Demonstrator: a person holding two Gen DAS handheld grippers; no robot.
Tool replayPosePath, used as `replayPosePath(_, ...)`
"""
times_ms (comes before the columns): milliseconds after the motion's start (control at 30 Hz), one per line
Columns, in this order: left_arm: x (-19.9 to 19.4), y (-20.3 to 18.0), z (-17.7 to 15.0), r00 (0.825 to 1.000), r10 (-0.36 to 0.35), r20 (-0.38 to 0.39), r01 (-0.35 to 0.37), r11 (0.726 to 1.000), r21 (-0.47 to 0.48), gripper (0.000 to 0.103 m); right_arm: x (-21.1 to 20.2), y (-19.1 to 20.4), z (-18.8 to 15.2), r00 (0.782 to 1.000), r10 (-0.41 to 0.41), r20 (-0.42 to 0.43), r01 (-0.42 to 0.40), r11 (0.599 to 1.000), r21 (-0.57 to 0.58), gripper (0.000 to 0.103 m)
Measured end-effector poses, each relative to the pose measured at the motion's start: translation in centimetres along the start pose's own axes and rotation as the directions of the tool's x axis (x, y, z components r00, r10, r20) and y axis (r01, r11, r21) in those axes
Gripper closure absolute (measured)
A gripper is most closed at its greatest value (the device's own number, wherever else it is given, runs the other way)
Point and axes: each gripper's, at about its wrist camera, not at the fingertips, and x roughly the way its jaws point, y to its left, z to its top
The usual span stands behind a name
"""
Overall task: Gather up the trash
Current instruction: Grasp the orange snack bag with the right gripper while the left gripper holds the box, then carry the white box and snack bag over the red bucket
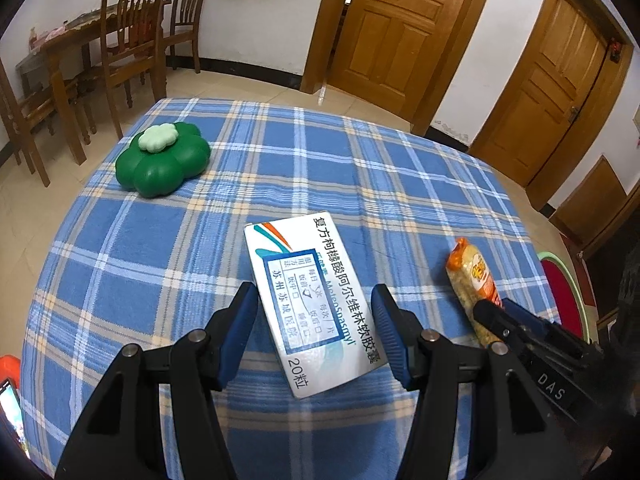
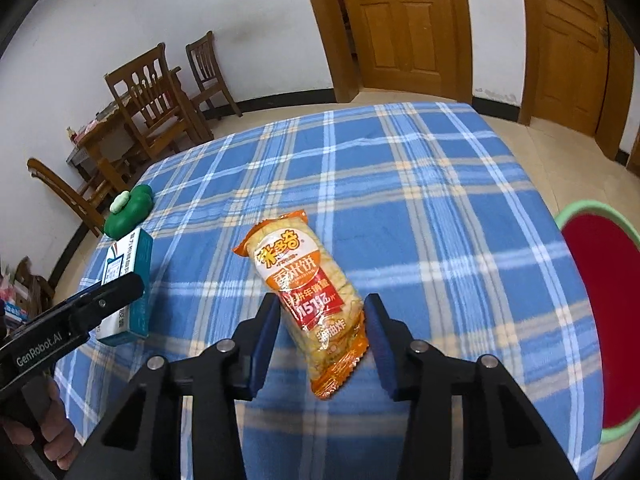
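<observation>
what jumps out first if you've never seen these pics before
The blue plaid tablecloth fills both views. On it, the orange crinkly rice-cracker packet lies between the dark pads of the right tool, and the flat white cardboard medicine box lies between those of the left tool. Next comes the glossy green flower-shaped container near the table's far left edge, and a red basin with a pale green rim beyond its right edge.

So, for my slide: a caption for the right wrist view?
Right gripper straddles an orange rice-cracker packet on the blue plaid tablecloth.
</observation>
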Motion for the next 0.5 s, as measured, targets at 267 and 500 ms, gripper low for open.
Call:
replayPosePath(267,-1.2,-2.3,-0.3,0.999,-0.038,0.005,0.038,0.999,0.036,0.044,-3.3,-2.4,-1.6,0.999,-0.017,0.035,0.015,0.997,0.076,0.057)
replayPosePath(500,-2.3,-4.9,-0.5,0.997,-0.081,0.004,0.08,0.993,0.082,0.044,-6.8,-5.0,-2.7,0.995,-0.041,0.088,0.028,0.988,0.152,0.057)
